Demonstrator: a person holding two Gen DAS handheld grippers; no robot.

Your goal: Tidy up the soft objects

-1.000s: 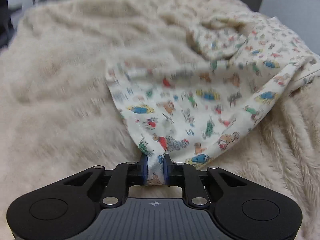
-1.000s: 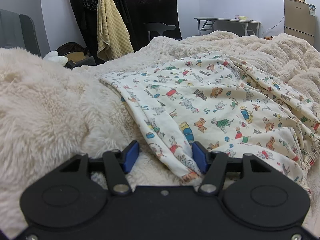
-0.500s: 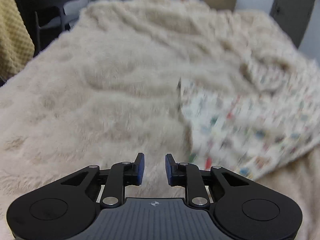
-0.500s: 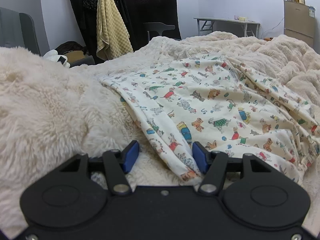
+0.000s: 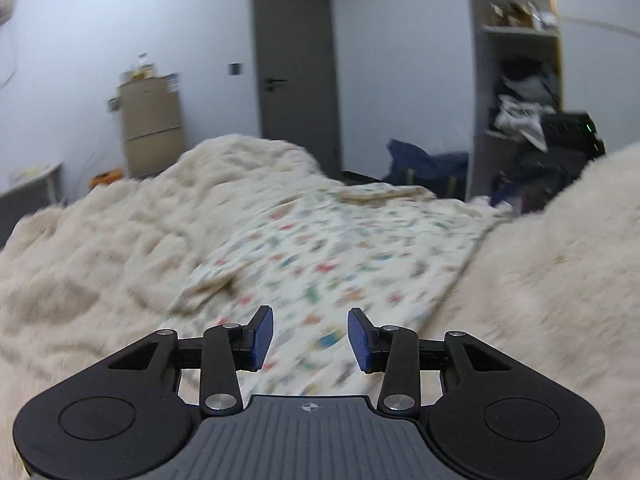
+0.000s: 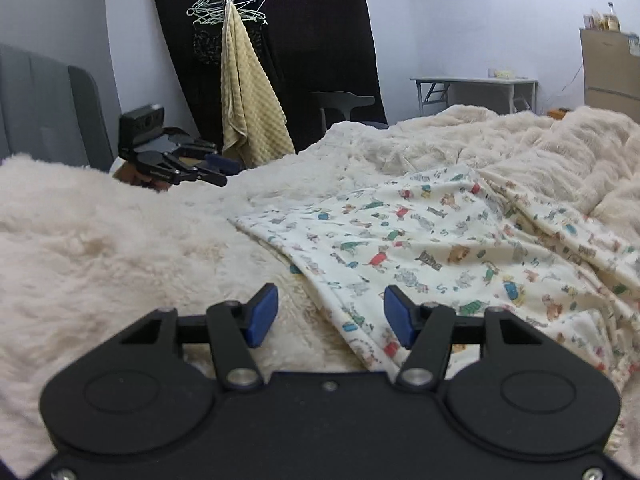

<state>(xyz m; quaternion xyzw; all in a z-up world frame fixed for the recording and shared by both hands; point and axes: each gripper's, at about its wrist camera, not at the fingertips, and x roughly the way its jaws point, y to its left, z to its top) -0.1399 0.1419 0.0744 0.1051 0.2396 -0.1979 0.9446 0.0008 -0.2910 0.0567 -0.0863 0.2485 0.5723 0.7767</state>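
The left gripper [image 5: 310,338] hangs above the bed with its blue pads [image 5: 262,338] apart and opening further, nothing between them; in the right wrist view it shows at the far left edge of the bed [image 6: 218,166], clear of the cloth. The printed cloth [image 6: 440,248] lies spread on the fluffy blanket [image 6: 100,248], towards the right half of the bed, its near corner trailing down to the bed's near edge. The right gripper [image 6: 330,316] sits low over that corner, jaws spread, with the folded hem running between the pads but not pinched (neither pad presses on it, as far as the view shows). The cloth looks thin, light and limp: it drapes over the blanket's humps and creases easily, so it will sag and fold on itself wherever it is not supported, and a single pinch would probably lift only a corner while the rest drags. The plush pile beneath may cling to it a little. The best holds seem to be the hemmed edges and corners, where the doubled layers give the pads something thicker to bite: the near corner for the right gripper, and the left-hand corner, towards the bed's left edge, for the left one.
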